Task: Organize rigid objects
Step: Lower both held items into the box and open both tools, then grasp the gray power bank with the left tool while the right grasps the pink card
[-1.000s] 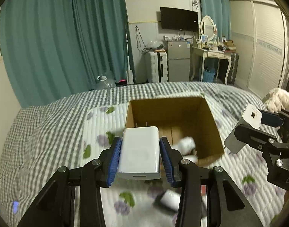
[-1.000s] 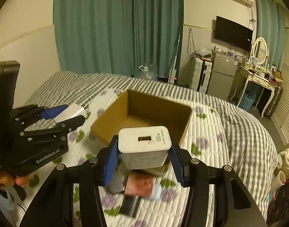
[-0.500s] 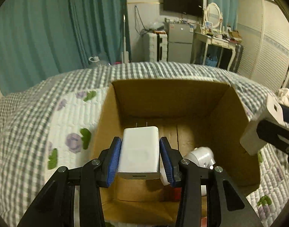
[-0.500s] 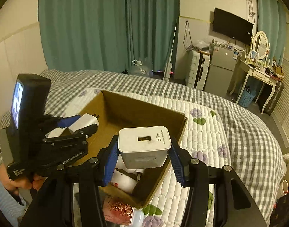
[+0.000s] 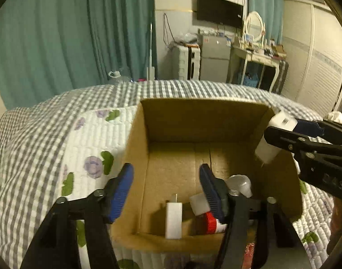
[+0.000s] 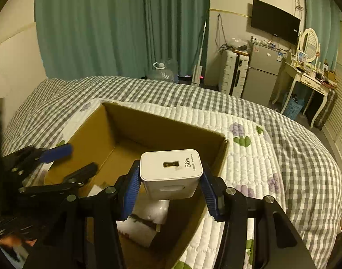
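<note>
Over the cardboard box (image 5: 135, 148) on the bed (image 5: 36, 139), we hold both grippers. Our left gripper (image 5: 166, 192) hangs with its jaws spread wide and nothing between them; below it a slim white charger (image 5: 173, 218) lies on the box floor, prongs pointing away, beside a white block (image 5: 198, 204) and a red-capped item (image 5: 210, 222). Our right gripper (image 6: 169, 192) has its jaws clenched on the 66W charger (image 6: 171, 172), USB port facing up, held above the near right corner of the box, just inside the rim.

We judge the step in hand to be dropping this second charger in. To do it well:
- carry it further in, toward the bare floor at the back, so it clears the wall and does not land on the pieces piled below
- lower it before letting go; a hard plastic body will bounce or tip on cardboard
- keep the left gripper out of the drop path, since both crowd the same opening
- open the jaws fully, then lift straight up so the pads do not drag it
</note>
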